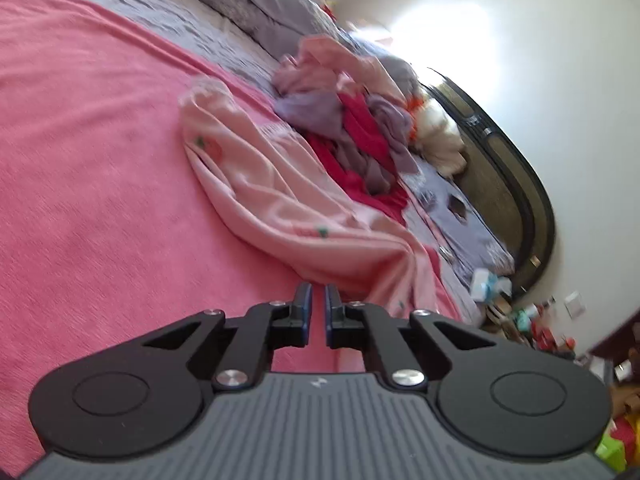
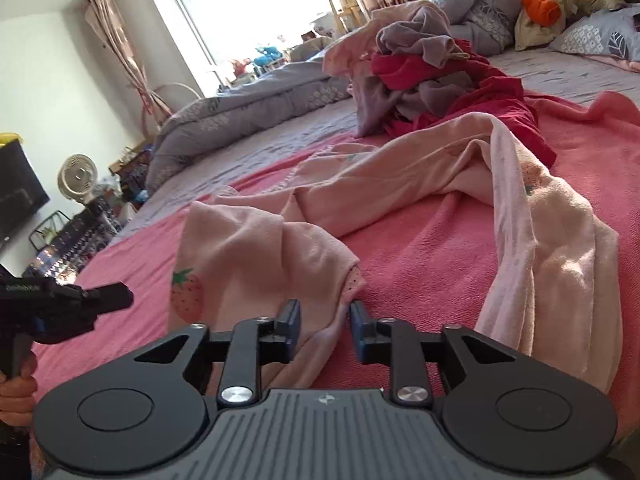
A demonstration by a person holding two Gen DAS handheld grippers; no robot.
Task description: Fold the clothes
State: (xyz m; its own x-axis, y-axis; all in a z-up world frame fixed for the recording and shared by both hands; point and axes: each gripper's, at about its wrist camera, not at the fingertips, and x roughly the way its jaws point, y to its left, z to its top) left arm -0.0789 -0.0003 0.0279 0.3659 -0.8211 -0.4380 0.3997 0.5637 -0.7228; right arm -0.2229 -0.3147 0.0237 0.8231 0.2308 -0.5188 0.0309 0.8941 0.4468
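Observation:
A light pink garment with strawberry prints (image 1: 280,200) lies crumpled on the pink blanket (image 1: 100,200). In the right wrist view the garment (image 2: 400,184) stretches across the blanket (image 2: 420,256), with a bunched end just in front of my right gripper (image 2: 325,308). That gripper is open, and the garment's edge lies between its jaws. My left gripper (image 1: 318,292) has its jaws nearly together with a narrow empty gap, close to the garment's near end. The left gripper also shows at the left of the right wrist view (image 2: 96,300).
A pile of red, purple and pink clothes (image 1: 352,120) (image 2: 424,64) sits behind the garment. Grey quilts (image 2: 248,104) and pillows lie further back. A dark headboard (image 1: 516,184), a fan (image 2: 78,178) and floor clutter surround the bed.

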